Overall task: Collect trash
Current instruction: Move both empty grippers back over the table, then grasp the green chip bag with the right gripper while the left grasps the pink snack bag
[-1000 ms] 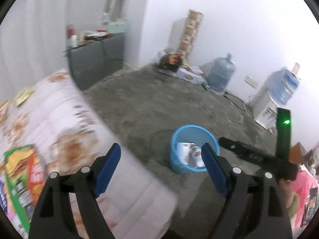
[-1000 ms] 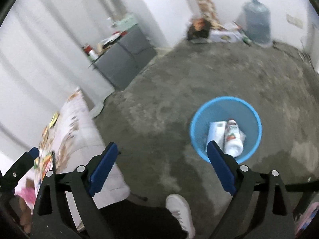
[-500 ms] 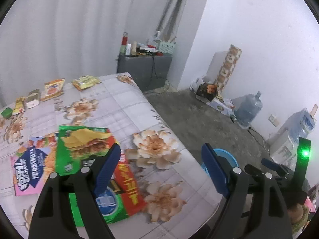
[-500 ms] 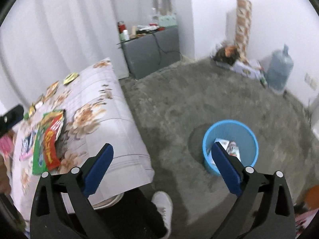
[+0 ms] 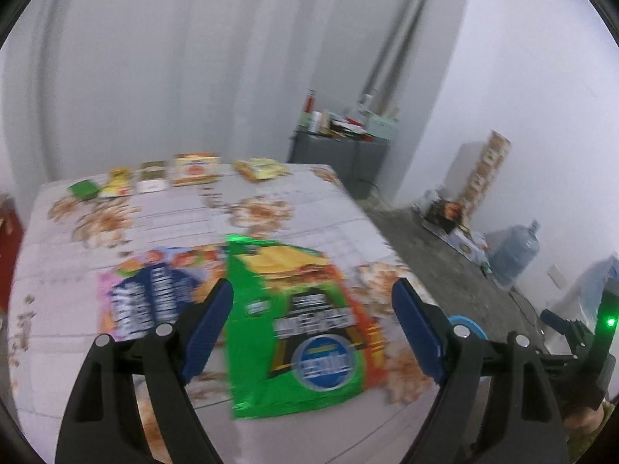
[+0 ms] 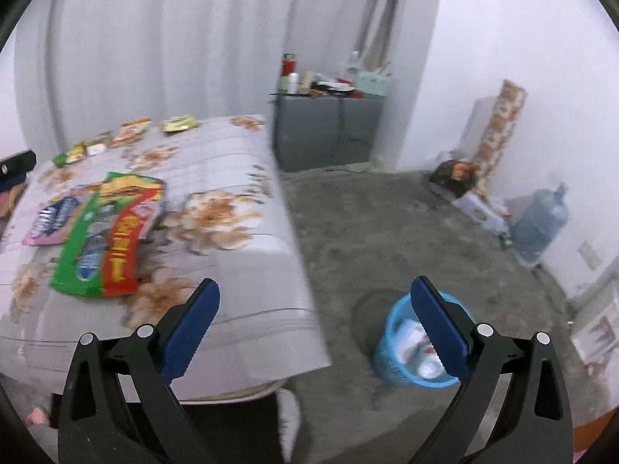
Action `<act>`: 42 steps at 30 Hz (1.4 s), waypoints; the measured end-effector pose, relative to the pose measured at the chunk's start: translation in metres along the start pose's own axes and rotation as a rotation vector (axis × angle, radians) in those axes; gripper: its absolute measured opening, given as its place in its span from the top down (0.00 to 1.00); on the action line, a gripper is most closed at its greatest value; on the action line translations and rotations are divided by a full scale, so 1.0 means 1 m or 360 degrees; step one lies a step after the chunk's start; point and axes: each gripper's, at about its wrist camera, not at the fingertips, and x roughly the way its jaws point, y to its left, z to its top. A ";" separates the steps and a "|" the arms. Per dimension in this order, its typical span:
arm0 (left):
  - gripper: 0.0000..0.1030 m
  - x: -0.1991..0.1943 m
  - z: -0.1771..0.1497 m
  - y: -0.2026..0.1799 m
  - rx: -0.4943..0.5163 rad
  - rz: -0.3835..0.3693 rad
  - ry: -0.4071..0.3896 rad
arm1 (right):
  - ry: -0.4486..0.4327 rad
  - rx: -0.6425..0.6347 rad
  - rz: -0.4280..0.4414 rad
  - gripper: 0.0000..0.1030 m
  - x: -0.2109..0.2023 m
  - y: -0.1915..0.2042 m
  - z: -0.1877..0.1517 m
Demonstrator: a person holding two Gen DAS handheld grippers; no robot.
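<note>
- left gripper (image 5: 311,332) is wide open, nothing in it, hovering over the green snack bag (image 5: 298,332) on the floral table (image 5: 271,208)
- I'd drop low and pinch the bag's near edge
- right gripper (image 6: 313,328) is spread empty too, by the blue trash basket (image 6: 390,363) on the floor

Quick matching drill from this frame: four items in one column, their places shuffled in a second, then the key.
Items:
1. green snack bag
2. blue trash basket
3. water jug
4. red flask

Places:
A. on the grey cabinet
B. on the floor by the right wall
C. on the floral-covered table
D. on the floor beside the table

Pairs: 1-C, 2-D, 3-B, 4-A
</note>
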 end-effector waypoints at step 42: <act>0.75 0.082 -0.066 0.037 -0.0124 -0.0036 0.0446 | 0.0986 0.0731 0.1445 0.62 0.182 0.104 0.033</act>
